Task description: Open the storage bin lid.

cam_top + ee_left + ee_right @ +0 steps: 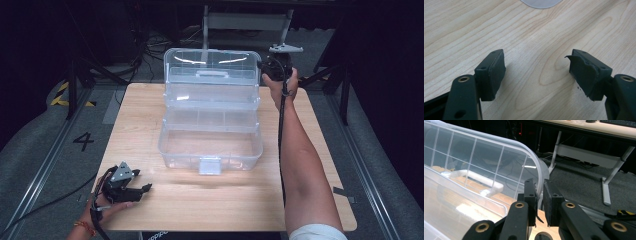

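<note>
high view shows the wooden table [150,115] under me, and on its middle the clear plastic box [210,145], the biggest thing here. it is see-through all over, with rounded corners, a shallow divided tray at the back of its base and a small latch tab [209,165] hanging at the front wall. its lid [212,75] stands swung up at the far side, nearly upright, ribbed in a grid, with a pale carry handle [212,74] across its face.

wood lies bare on every side of the box: a broad strip in front toward me, narrower bands left and right, and the lid reaches about to the far table edge. beyond the edges the floor is grey, with metal rails running along both sides.

my right gripper [274,66] is up at the lid's far right corner. right gripper view shows my two black pads [531,195] drawn narrow and pinching the lid's curved rim [541,173] between them.

my left gripper [125,186] rests low on the near left corner of the table, well apart from the box. left gripper view shows my jaws spread wide over bare wood grain with nothing between them; the pad [586,75] on one side is torn and ragged at its edge.
</note>
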A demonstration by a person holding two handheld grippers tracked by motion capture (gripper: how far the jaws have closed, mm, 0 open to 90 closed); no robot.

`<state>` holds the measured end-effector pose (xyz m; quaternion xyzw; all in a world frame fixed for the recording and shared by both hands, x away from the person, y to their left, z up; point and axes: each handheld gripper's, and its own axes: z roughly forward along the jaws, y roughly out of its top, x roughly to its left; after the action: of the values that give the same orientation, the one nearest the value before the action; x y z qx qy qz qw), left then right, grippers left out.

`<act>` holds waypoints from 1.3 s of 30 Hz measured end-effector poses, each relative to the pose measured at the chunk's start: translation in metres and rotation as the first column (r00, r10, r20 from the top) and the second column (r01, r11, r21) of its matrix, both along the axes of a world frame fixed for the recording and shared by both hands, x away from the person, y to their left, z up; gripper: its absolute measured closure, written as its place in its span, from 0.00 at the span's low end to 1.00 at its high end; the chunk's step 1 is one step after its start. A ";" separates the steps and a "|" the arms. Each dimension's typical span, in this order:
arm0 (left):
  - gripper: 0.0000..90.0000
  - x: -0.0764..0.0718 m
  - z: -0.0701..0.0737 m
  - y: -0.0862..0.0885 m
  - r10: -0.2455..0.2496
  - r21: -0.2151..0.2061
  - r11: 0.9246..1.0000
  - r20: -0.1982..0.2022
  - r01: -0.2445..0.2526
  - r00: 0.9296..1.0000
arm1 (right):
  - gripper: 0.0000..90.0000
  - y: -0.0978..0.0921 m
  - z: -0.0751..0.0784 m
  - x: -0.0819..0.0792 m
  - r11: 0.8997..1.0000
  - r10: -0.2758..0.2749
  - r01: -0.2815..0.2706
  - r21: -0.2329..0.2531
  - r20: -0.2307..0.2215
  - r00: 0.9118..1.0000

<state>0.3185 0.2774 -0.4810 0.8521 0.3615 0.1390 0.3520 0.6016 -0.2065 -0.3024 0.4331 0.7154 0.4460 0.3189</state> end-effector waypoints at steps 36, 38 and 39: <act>0.31 0.001 0.000 0.000 -0.004 0.000 1.000 -0.002 0.004 1.000 | 0.90 0.006 -0.018 0.026 0.996 -0.031 0.027 -0.080 -0.054 0.998; 0.31 0.001 0.000 -0.001 -0.002 -0.002 1.000 -0.002 0.002 1.000 | 0.97 0.005 -0.019 0.027 0.997 -0.026 0.021 -0.077 -0.059 0.998; 0.31 0.001 0.000 -0.001 -0.004 -0.001 1.000 0.000 0.004 1.000 | 0.97 0.004 -0.020 0.027 0.999 -0.012 0.009 -0.050 -0.056 0.998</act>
<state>0.3194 0.2769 -0.4811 0.8527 0.3599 0.1381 0.3525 0.6281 -0.2024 -0.3221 0.4411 0.7328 0.4140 0.3115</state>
